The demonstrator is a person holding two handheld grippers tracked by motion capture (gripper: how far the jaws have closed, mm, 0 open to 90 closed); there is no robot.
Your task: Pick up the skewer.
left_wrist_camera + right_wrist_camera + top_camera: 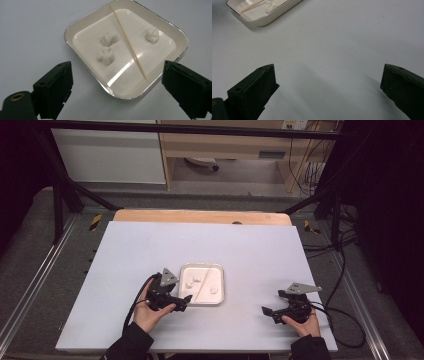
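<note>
Inside 1 tray (75, 27) lie 3 dough balls (106, 55) and 1 skewer (127, 41); both grippers gape empty.

Even overhead light brightens the white table (150, 260) while the surroundings sink into darkness; glare streaks the tray (82, 22), and soft shadows trail beneath it.

Cream tray (82, 30), white lumps (109, 38), black hand-held grippers (117, 85)

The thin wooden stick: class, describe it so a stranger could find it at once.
On the white table sits a square white tray, just beyond the left gripper. The wooden stick lies slanted across it, the only long, straight thing among three white lumps.
</note>
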